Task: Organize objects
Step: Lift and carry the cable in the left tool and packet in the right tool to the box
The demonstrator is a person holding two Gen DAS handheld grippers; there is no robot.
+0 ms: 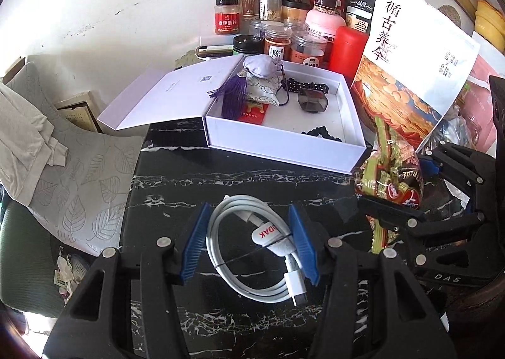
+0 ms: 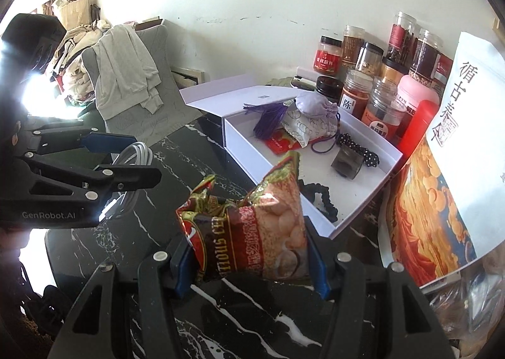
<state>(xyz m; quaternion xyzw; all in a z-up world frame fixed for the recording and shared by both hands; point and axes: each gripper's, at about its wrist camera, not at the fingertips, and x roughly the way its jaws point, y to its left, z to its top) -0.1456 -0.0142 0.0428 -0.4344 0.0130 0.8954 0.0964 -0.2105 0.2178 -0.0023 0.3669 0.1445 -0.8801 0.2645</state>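
My left gripper [image 1: 249, 242] is closed around a coiled white charging cable [image 1: 252, 251], its blue pads touching both sides, just over the black marble table [image 1: 176, 176]. My right gripper [image 2: 252, 264] is shut on a red and green snack bag [image 2: 252, 232] and holds it above the table. The same bag [image 1: 388, 182] and the right gripper show at the right of the left wrist view. An open white box [image 1: 284, 144] lies ahead, holding a lilac pouch [image 1: 258, 67], a purple tassel, a red card and a dark square piece [image 1: 311, 100].
Several spice jars [image 1: 284, 27] and a red canister [image 1: 347, 49] stand behind the box by the wall. A large printed paper bag [image 1: 410, 59] leans at the right. A grey cushioned chair with cloth [image 1: 47, 144] sits left of the table.
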